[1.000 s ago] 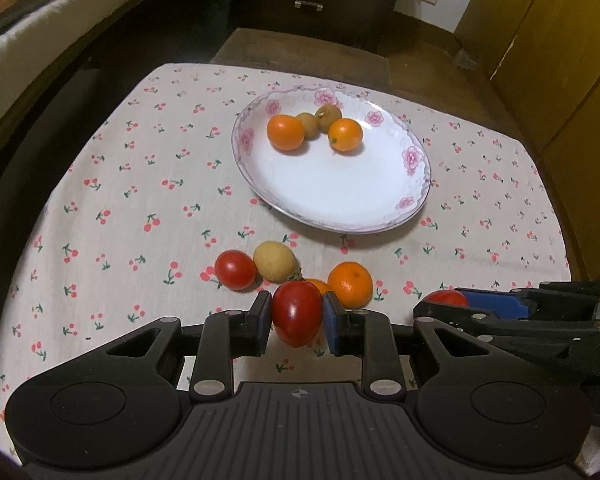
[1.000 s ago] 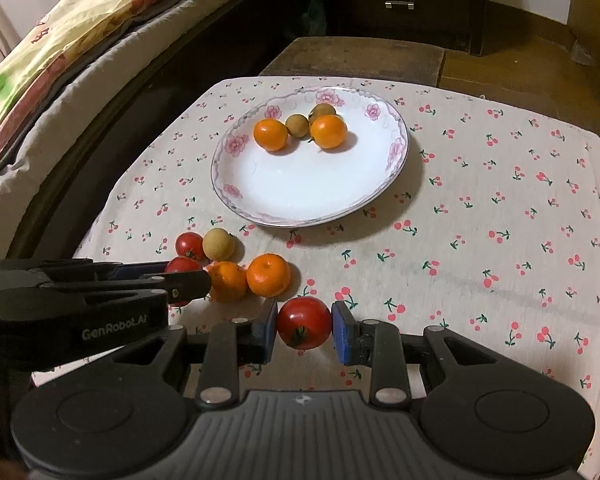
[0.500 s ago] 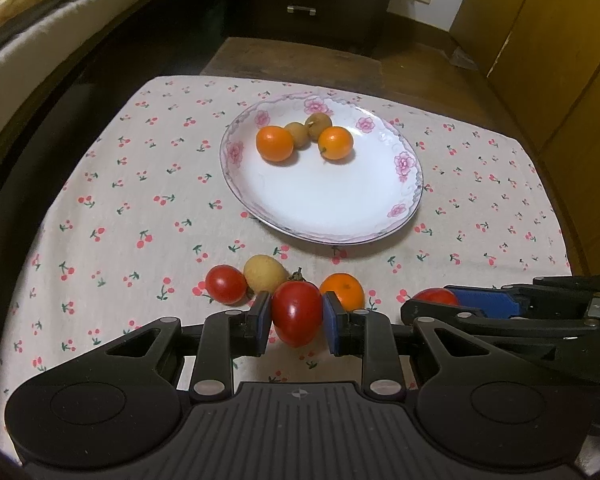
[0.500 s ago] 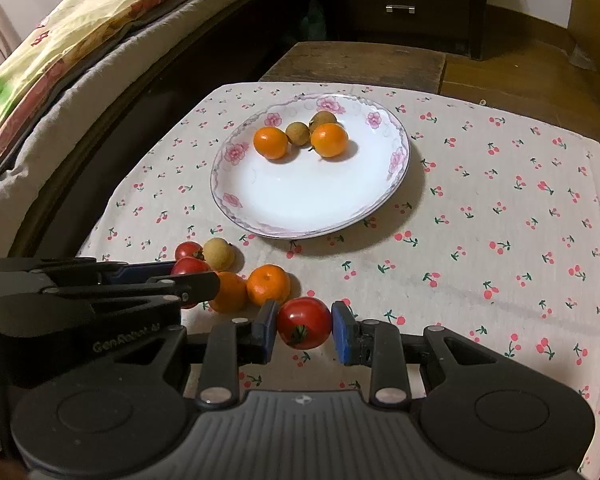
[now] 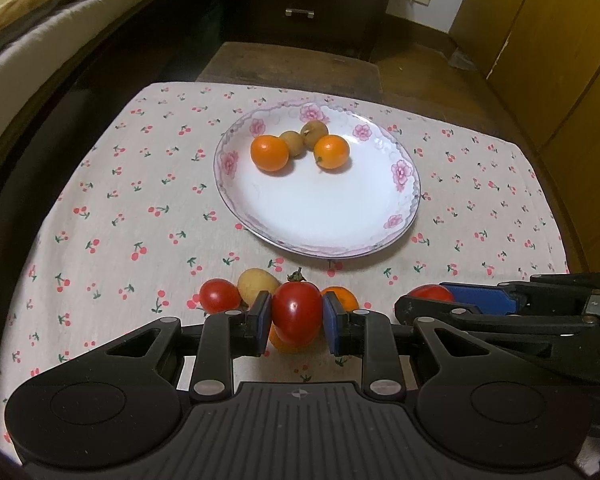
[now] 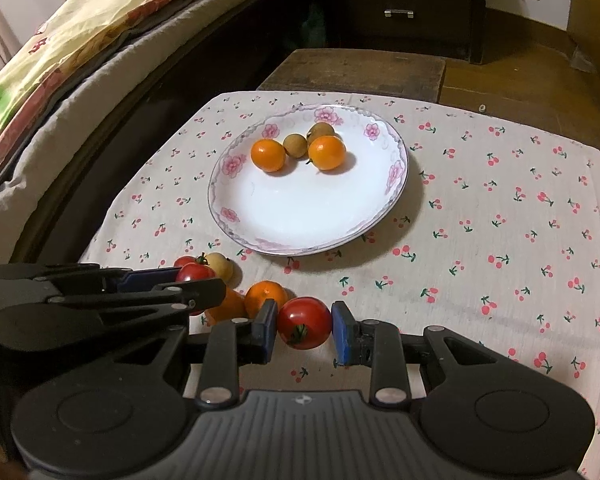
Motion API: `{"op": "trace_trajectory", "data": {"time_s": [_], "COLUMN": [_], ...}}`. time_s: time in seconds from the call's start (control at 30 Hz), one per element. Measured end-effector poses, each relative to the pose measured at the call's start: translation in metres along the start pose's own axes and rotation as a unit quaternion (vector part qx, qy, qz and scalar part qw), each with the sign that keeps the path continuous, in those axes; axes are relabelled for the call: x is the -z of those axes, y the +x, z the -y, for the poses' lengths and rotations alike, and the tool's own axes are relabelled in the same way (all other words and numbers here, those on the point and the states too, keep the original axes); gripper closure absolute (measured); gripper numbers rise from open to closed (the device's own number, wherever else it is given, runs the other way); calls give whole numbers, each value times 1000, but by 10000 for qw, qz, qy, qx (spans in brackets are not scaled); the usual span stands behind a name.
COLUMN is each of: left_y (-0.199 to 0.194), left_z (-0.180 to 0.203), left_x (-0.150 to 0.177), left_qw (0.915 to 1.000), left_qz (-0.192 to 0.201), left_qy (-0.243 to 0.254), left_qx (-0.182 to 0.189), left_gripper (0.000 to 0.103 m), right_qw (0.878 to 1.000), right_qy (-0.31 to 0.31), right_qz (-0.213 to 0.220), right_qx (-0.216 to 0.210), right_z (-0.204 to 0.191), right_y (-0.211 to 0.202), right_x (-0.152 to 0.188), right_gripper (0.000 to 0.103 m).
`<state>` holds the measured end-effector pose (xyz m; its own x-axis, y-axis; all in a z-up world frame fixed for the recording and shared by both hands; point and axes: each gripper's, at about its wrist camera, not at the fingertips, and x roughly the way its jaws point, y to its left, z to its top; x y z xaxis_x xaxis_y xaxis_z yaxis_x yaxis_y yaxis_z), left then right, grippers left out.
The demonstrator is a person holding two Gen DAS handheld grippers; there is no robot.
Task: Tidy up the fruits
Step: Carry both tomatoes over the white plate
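Left gripper (image 5: 296,318) clamps a red oval tomato (image 5: 296,316); right gripper (image 6: 304,326) pinches, seemingly, a round red tomato (image 6: 303,322). Loose oranges (image 6: 265,298) crowd lower centre. White floral-rimmed plate (image 5: 404,172) mid-frame on cherry-print tablecloth (image 5: 112,200); bed (image 6: 52,60) upper left.

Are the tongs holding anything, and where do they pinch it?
Yes. The left tongs pinch a red tomato by its two sides. The right tongs pinch another tomato the same way.

Glossy glazed plate (image 5: 408,196) on a matt printed cloth (image 5: 132,208).
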<state>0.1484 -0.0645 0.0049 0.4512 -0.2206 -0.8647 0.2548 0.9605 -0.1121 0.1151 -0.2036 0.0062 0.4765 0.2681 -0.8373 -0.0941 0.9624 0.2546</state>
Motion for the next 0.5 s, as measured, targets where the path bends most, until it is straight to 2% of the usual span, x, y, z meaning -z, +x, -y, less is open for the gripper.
{"op": "trace_trajectory", "data": {"time_s": [0.5], "left_y": [8], "left_z": [3], "left_x": [-23], "left_qw": [10000], "left_qz": [57], "left_qy": [25], "left_qx": [-66], "left_gripper": [70], "right_qw": [10000], "right_qy": [4], "right_qz": [76], "right_qx": [50], "right_z": [6], "right_y": [6], "right_x": [-20], "right_gripper": [72]}}
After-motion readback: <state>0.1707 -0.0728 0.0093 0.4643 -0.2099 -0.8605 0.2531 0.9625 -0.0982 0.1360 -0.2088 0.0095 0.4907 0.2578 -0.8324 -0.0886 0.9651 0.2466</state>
